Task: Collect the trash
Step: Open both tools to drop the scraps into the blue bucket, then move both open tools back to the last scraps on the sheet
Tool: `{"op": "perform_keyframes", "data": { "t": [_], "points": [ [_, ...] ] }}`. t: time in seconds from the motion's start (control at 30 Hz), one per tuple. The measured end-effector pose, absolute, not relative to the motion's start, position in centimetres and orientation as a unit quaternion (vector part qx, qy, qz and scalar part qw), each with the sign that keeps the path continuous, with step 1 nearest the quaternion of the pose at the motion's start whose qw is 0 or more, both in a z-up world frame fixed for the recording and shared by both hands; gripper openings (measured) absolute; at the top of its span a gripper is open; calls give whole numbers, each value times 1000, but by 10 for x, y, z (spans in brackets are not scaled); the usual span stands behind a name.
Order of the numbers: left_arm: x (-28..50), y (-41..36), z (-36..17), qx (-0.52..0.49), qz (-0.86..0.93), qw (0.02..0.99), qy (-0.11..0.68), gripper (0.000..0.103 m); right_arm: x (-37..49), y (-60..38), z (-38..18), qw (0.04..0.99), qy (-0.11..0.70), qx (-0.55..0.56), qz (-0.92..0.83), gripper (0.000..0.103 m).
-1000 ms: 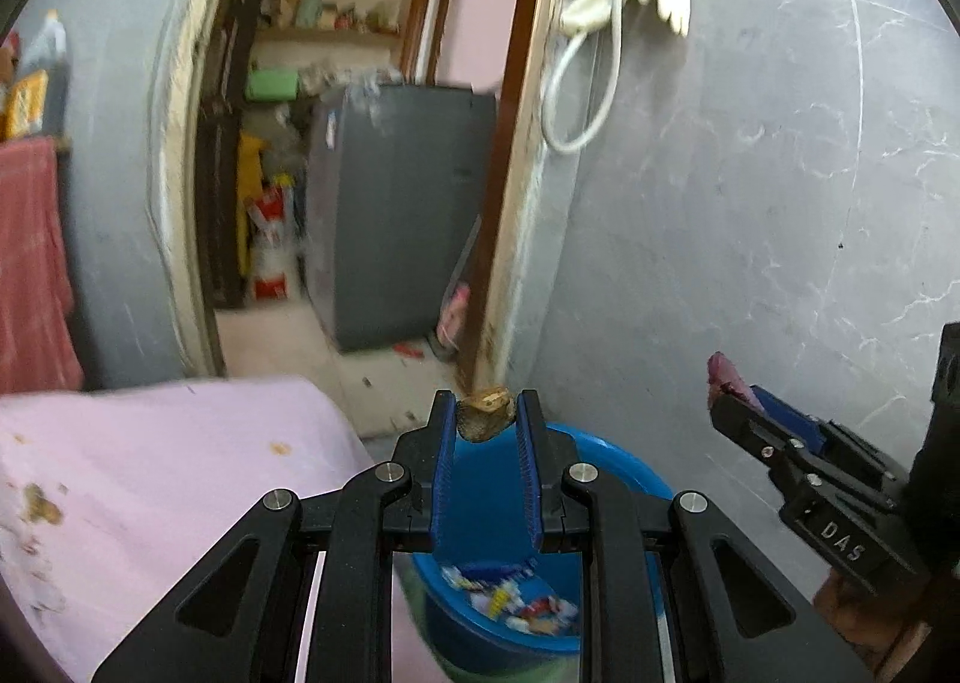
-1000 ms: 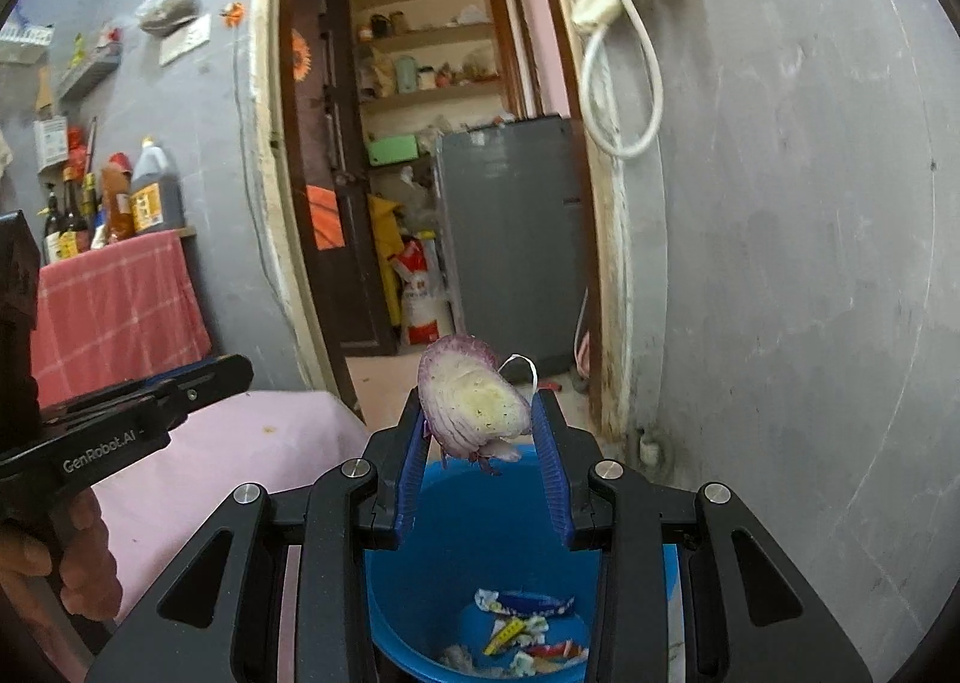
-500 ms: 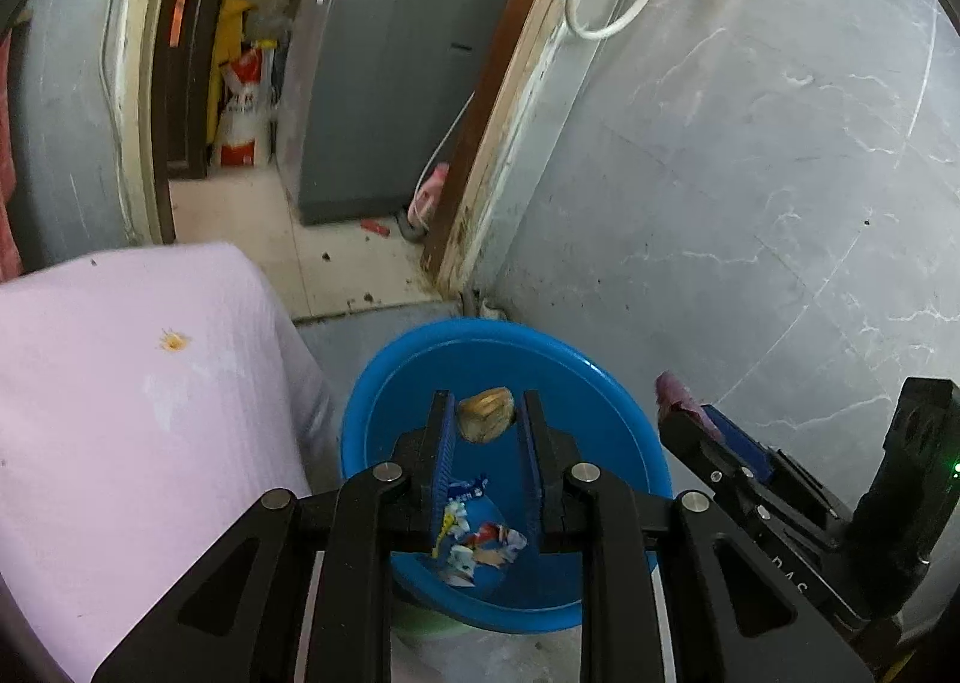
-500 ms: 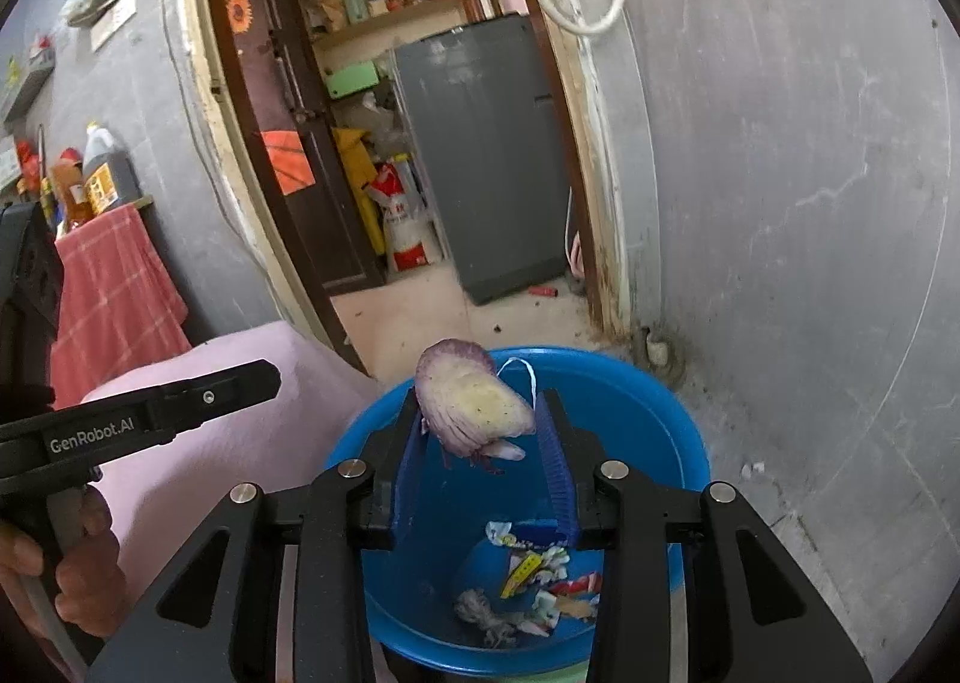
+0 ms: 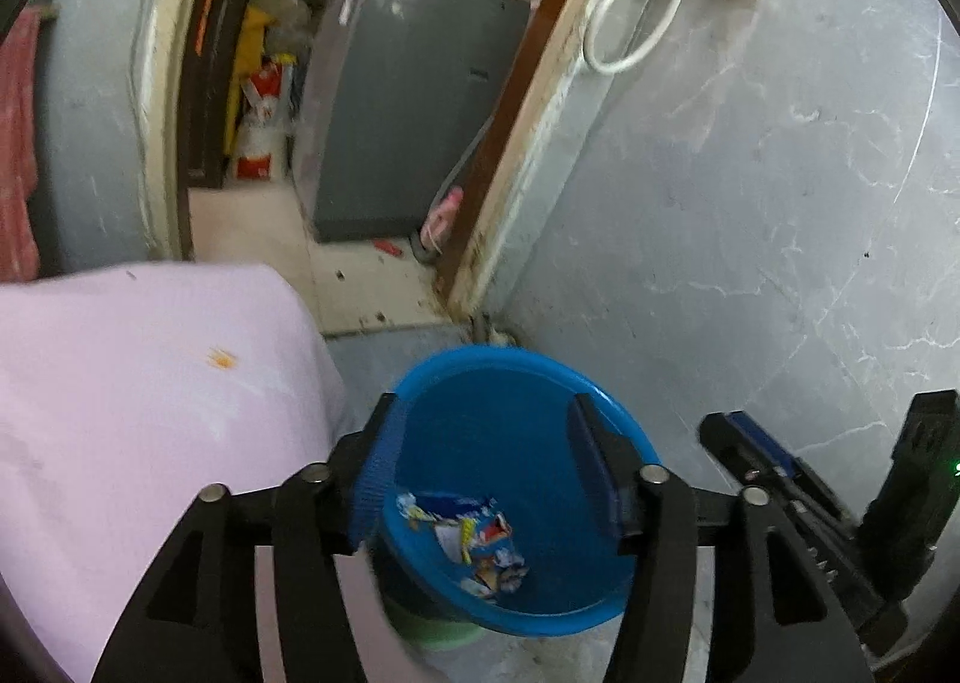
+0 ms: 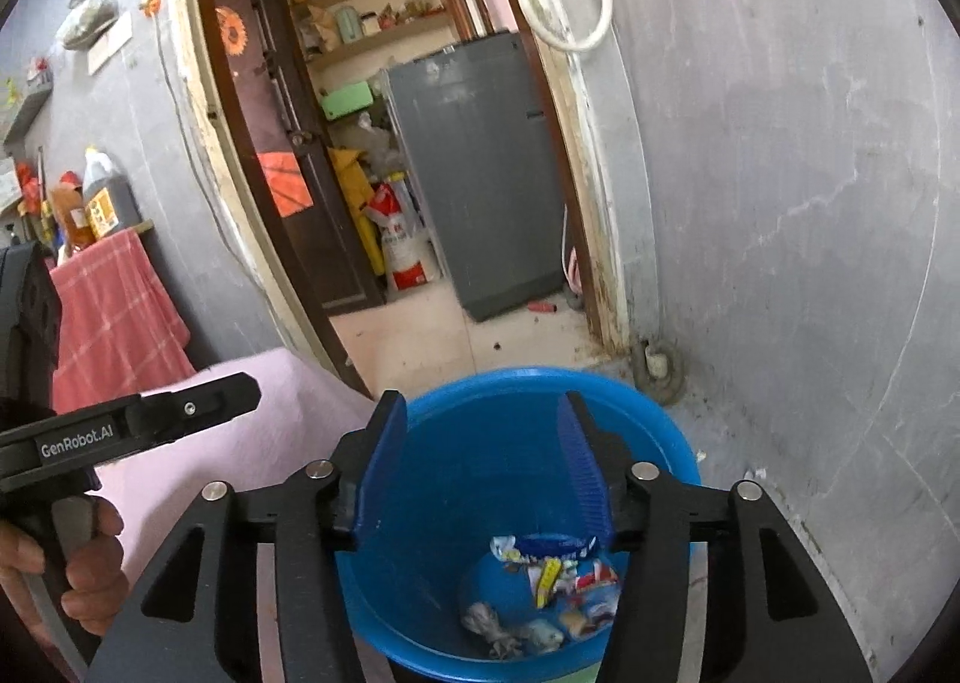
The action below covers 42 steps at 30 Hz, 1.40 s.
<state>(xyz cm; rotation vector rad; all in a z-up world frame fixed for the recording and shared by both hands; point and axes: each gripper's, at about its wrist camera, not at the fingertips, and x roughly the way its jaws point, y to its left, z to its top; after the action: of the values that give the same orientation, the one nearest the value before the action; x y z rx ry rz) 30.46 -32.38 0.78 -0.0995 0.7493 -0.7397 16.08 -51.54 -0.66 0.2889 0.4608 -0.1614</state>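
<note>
A blue bucket (image 5: 480, 354) stands on the floor below both grippers, against the grey wall. Wrappers and scraps (image 5: 471, 539) lie at its bottom, and the right wrist view shows the same heap (image 6: 552, 581). My left gripper (image 5: 485, 407) hangs over the bucket's mouth with its jaws opening and nothing between them. My right gripper (image 6: 480, 407) is over the bucket (image 6: 540, 378) too, jaws opening and empty. Each gripper also shows in the other's view: the right gripper (image 5: 726, 434) at the right, the left gripper (image 6: 234, 392) at the left with a hand (image 6: 84, 563) on its grip.
A pink cloth-covered surface (image 5: 120, 443) with a small orange speck (image 5: 222, 360) lies left of the bucket. Behind it a doorway opens onto a grey appliance (image 6: 480, 173) and shelves. A marbled grey wall (image 5: 750, 203) closes the right side. A red checked cloth (image 6: 108, 317) hangs far left.
Both grippers have opened. The tan scrap has left the left jaws and the purple onion piece the right jaws. The left view has tilted down towards the bucket.
</note>
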Motion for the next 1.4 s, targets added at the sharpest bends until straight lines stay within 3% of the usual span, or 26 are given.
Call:
{"op": "perform_keyframes", "data": {
  "t": [0.13,0.17,0.3,0.47,0.97,1.4],
  "points": [
    [297,-298,25,-49,-332,883,328,69,157,-502,14,968,200,129,-74,71],
    [293,-292,30,-50,-325,890,316,77,154,-498,20,971,191,123,-73,76],
    [279,-260,49,-40,-291,918,266,96,147,-477,42,980,160,105,-62,85],
    [261,-215,66,-24,-257,940,222,98,143,-447,63,987,130,90,-37,103],
    [223,-75,82,-30,-136,977,162,101,147,-331,87,993,73,71,58,103],
    [226,-2,48,-29,-67,983,169,101,173,-255,60,988,103,23,109,103]
  ]
}}
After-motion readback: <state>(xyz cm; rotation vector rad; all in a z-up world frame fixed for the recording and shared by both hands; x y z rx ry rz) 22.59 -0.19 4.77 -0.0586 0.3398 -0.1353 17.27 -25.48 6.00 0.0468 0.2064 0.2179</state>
